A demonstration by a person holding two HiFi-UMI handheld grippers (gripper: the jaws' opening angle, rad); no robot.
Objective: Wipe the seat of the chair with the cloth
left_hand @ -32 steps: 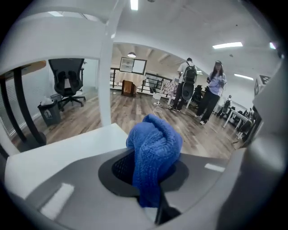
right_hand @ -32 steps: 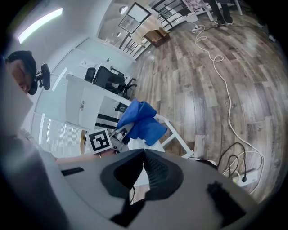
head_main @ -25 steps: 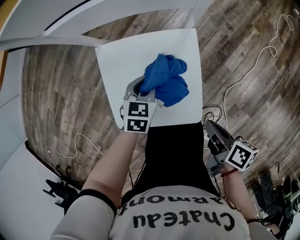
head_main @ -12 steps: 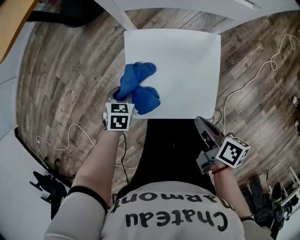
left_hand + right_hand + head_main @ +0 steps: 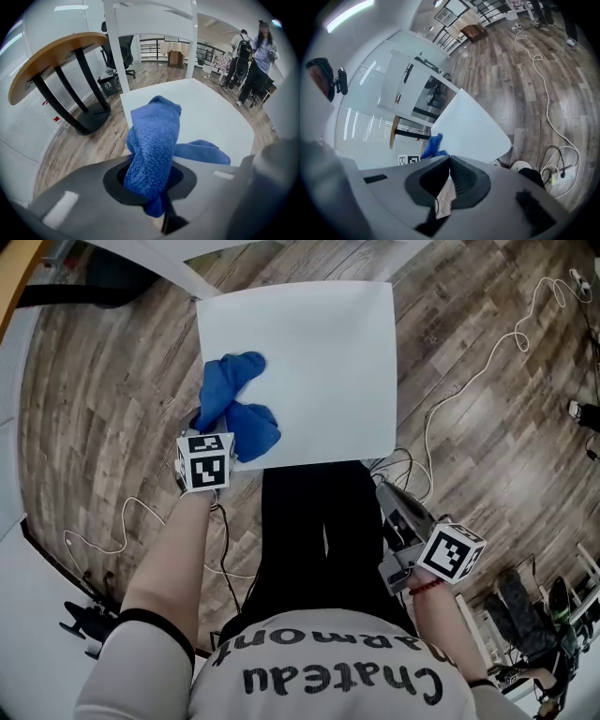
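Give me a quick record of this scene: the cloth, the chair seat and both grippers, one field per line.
Cloth: blue cloth, bunched, lying on the near left corner of the seat
Chair seat: white chair seat, flat and square
Left gripper: left gripper, shut on the cloth
Right gripper: right gripper, jaws together, holding nothing, off the seat by the person's leg
Floor: wood-plank floor

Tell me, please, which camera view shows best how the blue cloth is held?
The left gripper view: the blue cloth sits large, pinched in the left gripper. The head view shows the cloth from above on the white seat, but the marker cube covers the grip. The right gripper view shows only a small blue patch.
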